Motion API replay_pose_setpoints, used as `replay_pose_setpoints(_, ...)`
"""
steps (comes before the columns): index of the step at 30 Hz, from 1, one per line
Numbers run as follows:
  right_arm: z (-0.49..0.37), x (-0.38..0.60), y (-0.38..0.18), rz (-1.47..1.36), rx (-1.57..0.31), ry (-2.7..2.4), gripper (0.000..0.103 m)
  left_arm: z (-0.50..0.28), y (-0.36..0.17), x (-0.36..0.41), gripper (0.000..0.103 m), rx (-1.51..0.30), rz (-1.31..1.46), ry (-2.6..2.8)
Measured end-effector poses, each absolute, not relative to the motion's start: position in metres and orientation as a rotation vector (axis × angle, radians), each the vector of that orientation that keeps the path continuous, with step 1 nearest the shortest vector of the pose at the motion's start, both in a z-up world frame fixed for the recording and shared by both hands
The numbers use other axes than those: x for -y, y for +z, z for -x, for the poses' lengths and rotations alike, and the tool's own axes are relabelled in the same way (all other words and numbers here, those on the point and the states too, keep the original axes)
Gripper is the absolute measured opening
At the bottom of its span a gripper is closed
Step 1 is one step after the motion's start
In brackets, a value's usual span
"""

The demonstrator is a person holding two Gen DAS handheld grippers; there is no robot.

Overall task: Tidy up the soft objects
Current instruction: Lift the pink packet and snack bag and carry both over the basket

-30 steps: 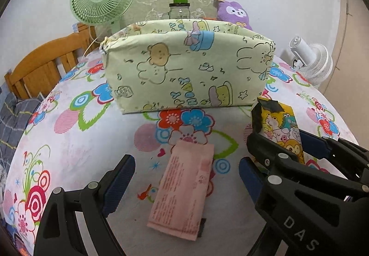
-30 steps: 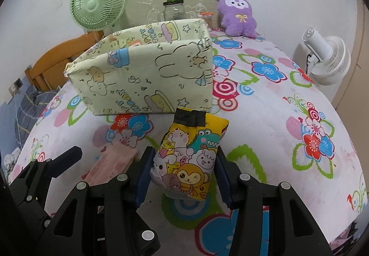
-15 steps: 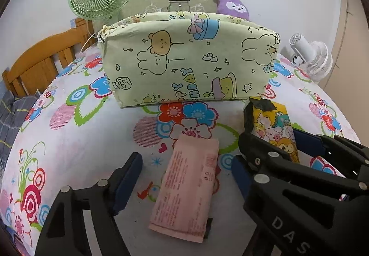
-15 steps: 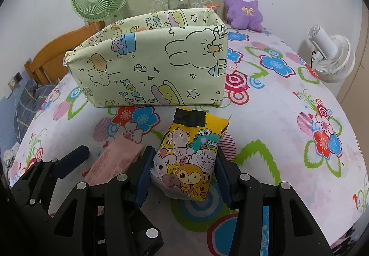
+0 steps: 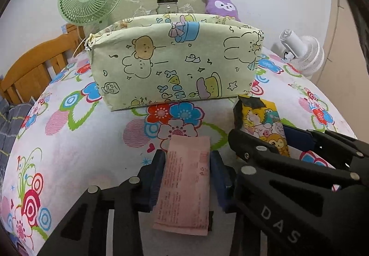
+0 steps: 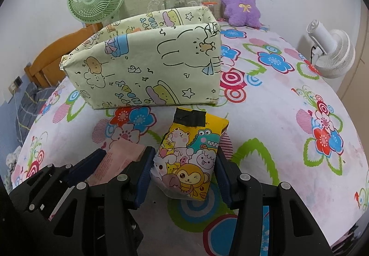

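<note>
Pink packet [image 5: 184, 184] squeezed between left gripper [image 5: 187, 177] pads, just off flowery bed sheet [image 5: 69, 140]. Long side of packet lined up with fingers, far end pointed at box. Yellow animal packet [image 6: 189, 159] clamped in right gripper [image 6: 184, 175], black-taped top aimed forward, long side also run along fingers. Green cartoon box [image 6: 147, 66] found straight ahead of both packets, open top up, long side laid across. Yellow packet seen nearer to box's right end. Lift over front wall likely needed next.
</note>
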State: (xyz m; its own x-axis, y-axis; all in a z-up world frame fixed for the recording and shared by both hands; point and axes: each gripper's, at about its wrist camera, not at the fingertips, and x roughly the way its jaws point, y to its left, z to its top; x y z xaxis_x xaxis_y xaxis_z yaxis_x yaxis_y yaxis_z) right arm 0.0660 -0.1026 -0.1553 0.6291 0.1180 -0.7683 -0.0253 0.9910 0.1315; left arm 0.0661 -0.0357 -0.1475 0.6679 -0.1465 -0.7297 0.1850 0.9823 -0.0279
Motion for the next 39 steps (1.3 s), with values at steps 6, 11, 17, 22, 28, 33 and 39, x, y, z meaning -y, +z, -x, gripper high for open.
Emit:
replay_pose_setpoints(6,-0.062,0.105,-0.15,-0.113,-0.871,0.088,0.053,-0.063,-0.146,0.037,0.039,-0.828,-0.037,-0.161)
replay_pose_setpoints(11,-0.058,0.108,-0.144,-0.112,-0.853,0.096,0.053,-0.058,-0.135,0.041,0.039,-0.801,-0.042,-0.153)
replay_pose_setpoints(17,-0.055,0.109,-0.13,-0.111,-0.824,0.103,0.053,-0.055,-0.121,0.042,0.039,-0.774,-0.038,-0.145)
replay_pose_setpoints(22,-0.052,0.109,-0.117,-0.1,-0.799,0.107,0.053,-0.053,-0.108,0.041,0.039,-0.752,-0.031,-0.143)
replay_pose_setpoints(28,-0.046,0.108,-0.094,-0.094,-0.751,0.106,0.053,-0.048,-0.088,0.039,0.039,-0.712,-0.026,-0.141)
replay_pose_setpoints(33,-0.041,0.106,-0.078,-0.087,-0.717,0.107,0.053,-0.043,-0.074,0.036,0.039,-0.68,-0.02,-0.138)
replay_pose_setpoints(39,-0.037,0.103,-0.059,-0.075,-0.68,0.115,0.053,-0.039,-0.056,0.034,0.039,-0.648,-0.012,-0.131)
